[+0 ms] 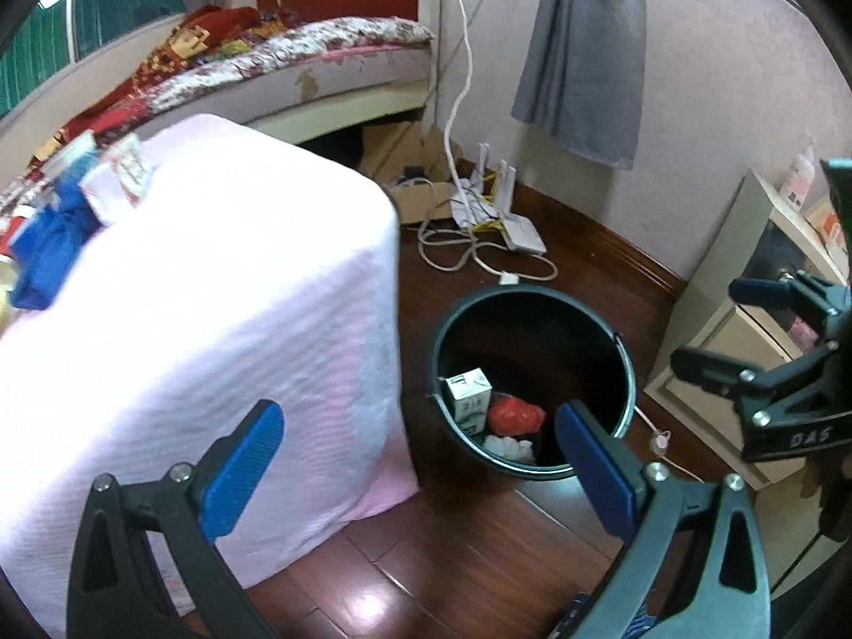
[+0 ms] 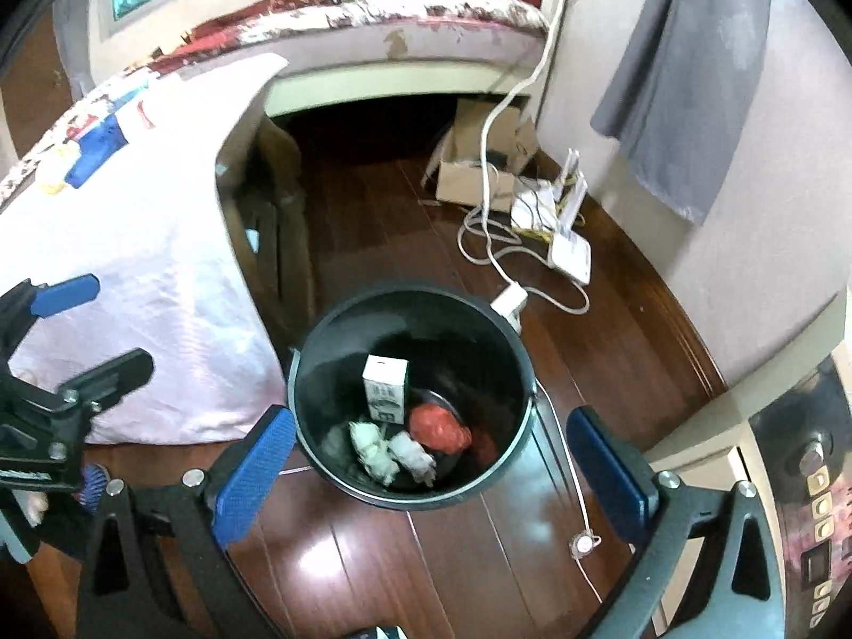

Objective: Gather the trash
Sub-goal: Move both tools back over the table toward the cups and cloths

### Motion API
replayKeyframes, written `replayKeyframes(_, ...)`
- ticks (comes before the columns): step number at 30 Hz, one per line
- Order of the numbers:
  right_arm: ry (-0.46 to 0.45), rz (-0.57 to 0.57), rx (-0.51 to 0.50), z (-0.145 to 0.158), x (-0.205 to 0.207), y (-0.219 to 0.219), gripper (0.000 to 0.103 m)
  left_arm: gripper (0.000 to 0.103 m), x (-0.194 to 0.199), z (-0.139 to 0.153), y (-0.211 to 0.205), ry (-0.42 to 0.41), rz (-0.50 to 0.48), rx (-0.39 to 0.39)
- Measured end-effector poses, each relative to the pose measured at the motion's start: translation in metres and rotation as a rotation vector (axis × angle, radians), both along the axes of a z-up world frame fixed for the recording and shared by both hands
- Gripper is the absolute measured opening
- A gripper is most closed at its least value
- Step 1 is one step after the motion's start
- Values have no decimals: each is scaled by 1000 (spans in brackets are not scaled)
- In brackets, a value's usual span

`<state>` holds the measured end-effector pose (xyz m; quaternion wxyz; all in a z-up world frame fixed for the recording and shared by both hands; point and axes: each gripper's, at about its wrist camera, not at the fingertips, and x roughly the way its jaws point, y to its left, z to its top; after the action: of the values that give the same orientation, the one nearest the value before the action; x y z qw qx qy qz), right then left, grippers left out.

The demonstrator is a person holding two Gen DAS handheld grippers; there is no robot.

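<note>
The left tool (image 1: 420,447) stands wide with nothing between its blue pads (image 1: 242,471); it fills the bottom of the left wrist view. The right tool (image 2: 431,458) is likewise spread to its widest and empty, low in the right wrist view, directly above the black bucket (image 2: 314,410).

The bucket sits on the dark wooden floor (image 2: 383,570), just beside the bench draped in a pale pink cloth (image 1: 213,319). Inside it, at the bottom, lie the collected trash: a small white carton (image 2: 385,386) standing upright, a crumpled red wrapper (image 2: 439,428) touching it, and two wads of white tissue (image 2: 391,452) in front.

On the bench top, at the left edge of the left wrist view, rest a blue cloth (image 1: 48,255) and some packets, blurred.
</note>
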<state>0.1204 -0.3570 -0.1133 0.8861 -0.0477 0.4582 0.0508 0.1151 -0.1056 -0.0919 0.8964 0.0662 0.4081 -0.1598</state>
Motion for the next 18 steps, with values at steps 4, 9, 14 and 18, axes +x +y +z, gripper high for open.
replayKeyframes(4, -41, 19, 8, 19, -5, 13, 103, 102, -4, 12, 15, -26, 25, -18)
replayKeyframes(9, -71, 51, 12, 32, -4, 33, 103, 102, -6, 27, 33, -69, 57, -21)
replayKeyframes(14, -100, 94, 23, 42, 3, 58, 103, 102, -5, 37, 53, -95, 97, -23)
replayKeyframes(18, -120, 129, 40, 51, 11, 78, 103, 102, -5, 45, 75, -123, 150, -12)
